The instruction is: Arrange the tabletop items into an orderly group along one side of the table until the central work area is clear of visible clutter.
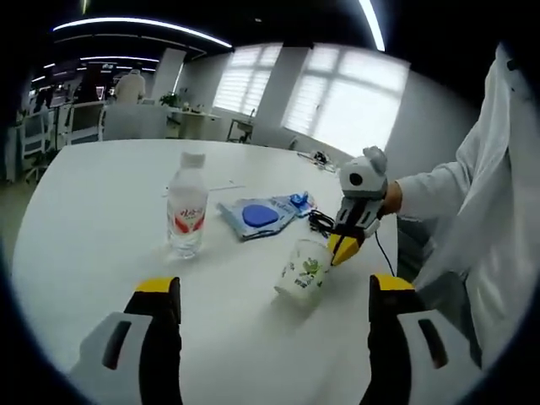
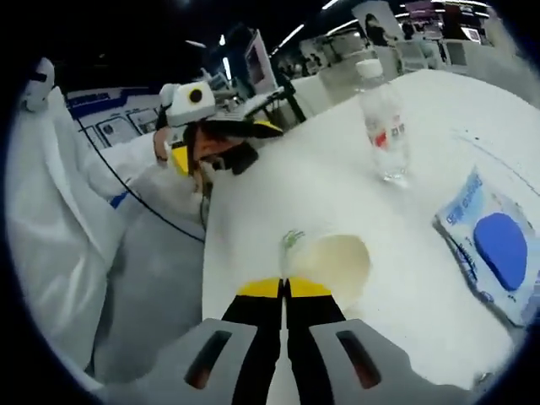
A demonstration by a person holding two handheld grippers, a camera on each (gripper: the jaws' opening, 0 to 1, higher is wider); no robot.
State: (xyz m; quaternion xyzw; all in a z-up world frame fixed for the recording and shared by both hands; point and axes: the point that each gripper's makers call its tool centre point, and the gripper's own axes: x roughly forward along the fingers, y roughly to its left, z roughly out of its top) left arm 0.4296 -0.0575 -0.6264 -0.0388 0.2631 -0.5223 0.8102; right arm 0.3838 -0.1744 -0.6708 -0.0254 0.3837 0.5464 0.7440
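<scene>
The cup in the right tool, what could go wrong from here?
The right tool pinches only the thin rim of the tilted cup, so it might slip or crush. Whether the cup holds anything cannot be told; if so, it could spill. Swung carelessly, it might knock the upright bottle nearby.

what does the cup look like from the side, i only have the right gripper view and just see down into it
Observer: In the left gripper view the paper cup is tilted, and the right gripper pinches its rim.
Operator: is the left gripper holding anything
Observer: No, the left gripper is open, with nothing between its jaws.
Operator: anything by the blue packet i might snag
Observer: A black cable lies next to the blue packet, on the side toward the right gripper.
</scene>
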